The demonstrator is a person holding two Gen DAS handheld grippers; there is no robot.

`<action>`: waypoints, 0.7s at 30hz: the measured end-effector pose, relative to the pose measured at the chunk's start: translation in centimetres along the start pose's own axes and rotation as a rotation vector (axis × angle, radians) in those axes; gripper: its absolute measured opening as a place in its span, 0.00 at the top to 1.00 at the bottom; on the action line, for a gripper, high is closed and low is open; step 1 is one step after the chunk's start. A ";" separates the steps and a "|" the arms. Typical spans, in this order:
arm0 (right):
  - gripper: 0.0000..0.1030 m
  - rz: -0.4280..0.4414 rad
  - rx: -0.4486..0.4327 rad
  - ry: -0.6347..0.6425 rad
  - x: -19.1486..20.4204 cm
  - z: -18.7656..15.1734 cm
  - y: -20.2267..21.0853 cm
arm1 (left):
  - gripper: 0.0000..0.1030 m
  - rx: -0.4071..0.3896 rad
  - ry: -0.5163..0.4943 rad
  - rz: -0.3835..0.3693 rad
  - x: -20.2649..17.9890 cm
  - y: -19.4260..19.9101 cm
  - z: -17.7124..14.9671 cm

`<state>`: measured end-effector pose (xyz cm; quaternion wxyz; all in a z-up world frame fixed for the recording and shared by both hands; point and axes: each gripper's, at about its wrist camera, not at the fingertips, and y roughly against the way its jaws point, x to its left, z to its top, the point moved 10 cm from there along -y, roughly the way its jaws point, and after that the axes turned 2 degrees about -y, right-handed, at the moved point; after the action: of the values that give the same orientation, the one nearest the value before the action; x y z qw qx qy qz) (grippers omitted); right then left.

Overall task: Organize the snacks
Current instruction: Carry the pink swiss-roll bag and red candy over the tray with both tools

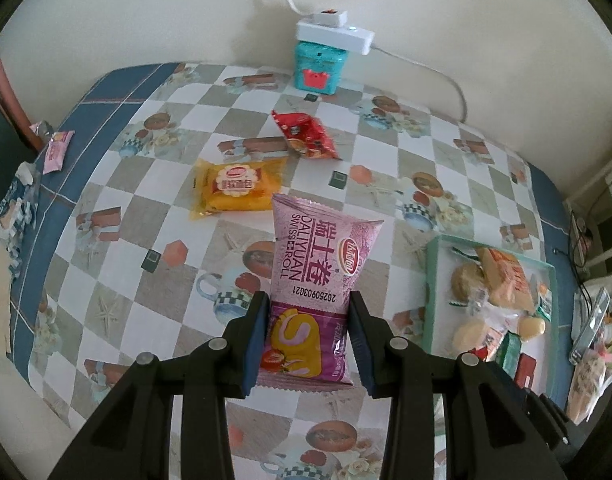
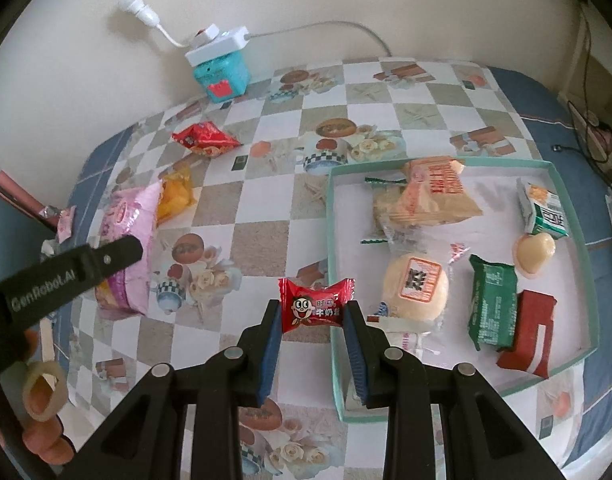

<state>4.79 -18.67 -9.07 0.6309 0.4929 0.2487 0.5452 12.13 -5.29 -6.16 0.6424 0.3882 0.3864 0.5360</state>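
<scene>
My left gripper (image 1: 308,312) is shut on a pink Swiss roll packet (image 1: 320,276), held above the table; the packet also shows in the right wrist view (image 2: 125,240) with the left gripper's finger across it. My right gripper (image 2: 312,316) is shut on a red milk candy (image 2: 316,306), just left of the green-rimmed tray (image 2: 578,240). The tray holds several wrapped snacks, and shows at the right of the left wrist view (image 1: 430,280). A yellow bread packet (image 1: 237,190) and a red snack packet (image 1: 306,134) lie on the checked tablecloth.
A teal box (image 1: 320,66) with a white power strip (image 1: 334,32) on top stands against the far wall. Small wrappers (image 1: 57,150) lie at the table's left edge. Cables and clutter sit beyond the table's right side (image 1: 594,328).
</scene>
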 end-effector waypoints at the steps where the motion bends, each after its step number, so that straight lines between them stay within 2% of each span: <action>1: 0.68 0.002 -0.003 -0.005 -0.2 0.0 0.2 | 0.60 -0.003 -0.006 0.001 -0.3 0.1 -0.1; 9: 0.68 0.015 -0.008 -0.062 -2.9 0.5 0.5 | 0.60 0.001 -0.032 -0.006 -2.4 0.4 -0.7; 16: 0.68 -0.049 -0.021 -0.243 -10.9 0.7 1.2 | 0.60 0.011 -0.110 -0.051 -7.0 0.6 -1.9; 21: 0.68 -0.087 -0.047 -0.335 -15.9 0.6 2.4 | 0.60 0.019 -0.198 -0.093 -11.6 1.0 -3.4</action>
<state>-0.22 -33.90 -10.18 0.6979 0.5508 0.1484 0.4330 7.17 -16.39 -5.61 0.6978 0.4273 0.3436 0.4610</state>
